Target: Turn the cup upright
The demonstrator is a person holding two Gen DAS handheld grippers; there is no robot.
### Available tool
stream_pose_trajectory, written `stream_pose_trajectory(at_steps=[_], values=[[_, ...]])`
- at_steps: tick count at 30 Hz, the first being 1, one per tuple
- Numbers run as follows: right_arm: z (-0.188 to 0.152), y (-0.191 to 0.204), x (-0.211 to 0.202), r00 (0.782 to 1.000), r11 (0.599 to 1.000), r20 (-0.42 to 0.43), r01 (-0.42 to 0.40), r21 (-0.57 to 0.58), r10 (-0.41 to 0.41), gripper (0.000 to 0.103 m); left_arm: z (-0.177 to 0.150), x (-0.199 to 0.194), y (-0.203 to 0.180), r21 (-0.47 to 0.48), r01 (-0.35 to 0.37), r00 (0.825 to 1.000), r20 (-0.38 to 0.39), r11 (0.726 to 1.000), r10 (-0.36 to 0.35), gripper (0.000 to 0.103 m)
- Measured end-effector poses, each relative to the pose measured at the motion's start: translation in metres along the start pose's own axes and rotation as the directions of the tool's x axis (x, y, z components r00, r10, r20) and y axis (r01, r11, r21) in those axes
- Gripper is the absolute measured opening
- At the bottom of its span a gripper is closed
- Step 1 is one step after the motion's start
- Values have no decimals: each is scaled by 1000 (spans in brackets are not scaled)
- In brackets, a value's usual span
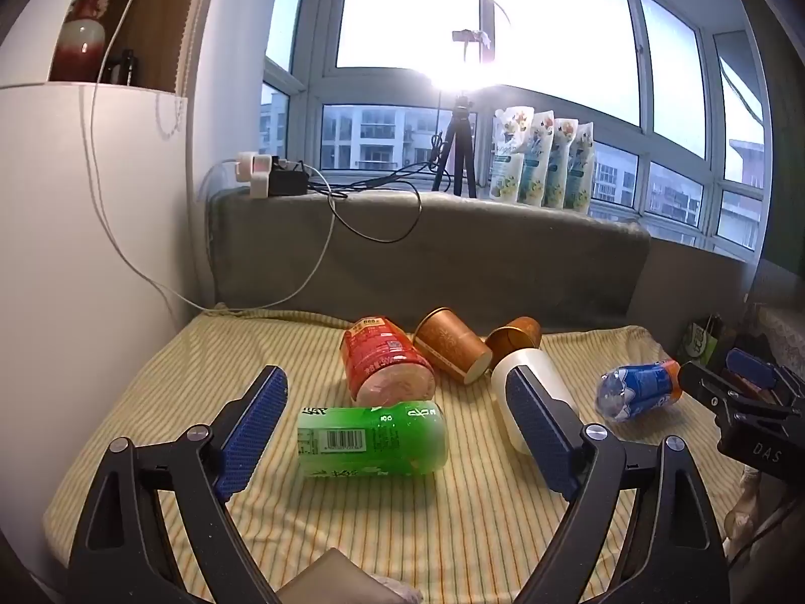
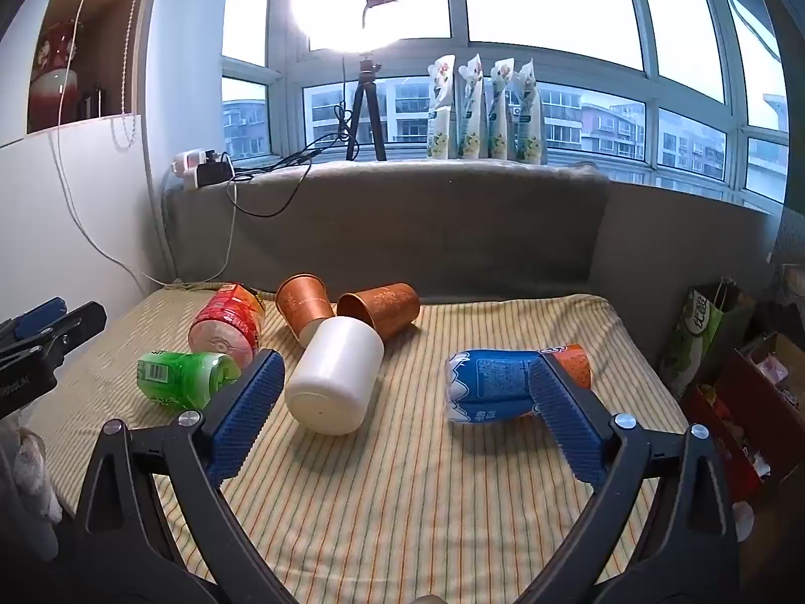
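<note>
Several cups lie on their sides on a yellow striped cloth. A green cup lies nearest my left gripper, which is open and empty just in front of it. Behind are a red cup, two copper cups and a white cup. A blue cup with an orange end lies to the right. My right gripper is open and empty, between the white and blue cups.
A grey padded ledge runs behind the cloth, with a tripod lamp, chargers and cables and several refill pouches on the sill. A white wall is on the left. Bags and boxes stand at the right.
</note>
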State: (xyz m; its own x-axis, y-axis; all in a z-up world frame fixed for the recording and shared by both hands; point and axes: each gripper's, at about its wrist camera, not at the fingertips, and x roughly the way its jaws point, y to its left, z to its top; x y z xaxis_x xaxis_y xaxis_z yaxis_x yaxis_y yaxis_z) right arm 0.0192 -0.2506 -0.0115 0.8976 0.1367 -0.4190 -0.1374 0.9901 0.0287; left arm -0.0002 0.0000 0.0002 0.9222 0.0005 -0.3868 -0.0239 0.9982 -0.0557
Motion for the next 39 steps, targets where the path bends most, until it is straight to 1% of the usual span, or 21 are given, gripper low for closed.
stream_pose_trajectory(at_steps=[3, 5, 7, 10, 11, 16, 18, 26, 39], values=[[0, 2, -1, 1000, 1000, 5, 3, -6, -3, 100, 1, 0, 0, 3, 0, 1000, 13, 1000, 0, 89], [0, 2, -1, 1000, 1000, 9, 9, -6, -9, 100, 4, 2, -4, 13, -9, 1000, 4, 1000, 9, 89], [0, -1, -2, 1000, 1000, 16, 20, 0, -20, 100, 5, 0, -5, 10, -6, 1000, 18, 1000, 5, 89], [3, 2, -3, 999, 999, 17, 37, -6, -37, 100, -1, -4, -9, 5, -14, 999, 38, 1000, 13, 89], [5, -2, -1, 999, 999, 15, 39, -4, -39, 100, 0, -6, -2, -3, -7, 999, 39, 1000, 7, 89], [2, -3, -1, 998, 999, 29, 48, 2, -48, 100, 1, -8, 0, -8, -9, 999, 37, 1000, 9, 89], [3, -3, -1, 998, 999, 32, 50, 3, -50, 103, 1, -7, 0, -10, -9, 999, 36, 1000, 9, 89], [6, -3, -3, 996, 998, 61, 69, 3, -69, 103, 0, -7, 1, -13, -6, 999, 36, 1000, 7, 89], [8, -4, -2, 995, 997, 65, 71, 2, -71, 103, -1, -7, 1, -12, -8, 999, 37, 1000, 9, 89]])
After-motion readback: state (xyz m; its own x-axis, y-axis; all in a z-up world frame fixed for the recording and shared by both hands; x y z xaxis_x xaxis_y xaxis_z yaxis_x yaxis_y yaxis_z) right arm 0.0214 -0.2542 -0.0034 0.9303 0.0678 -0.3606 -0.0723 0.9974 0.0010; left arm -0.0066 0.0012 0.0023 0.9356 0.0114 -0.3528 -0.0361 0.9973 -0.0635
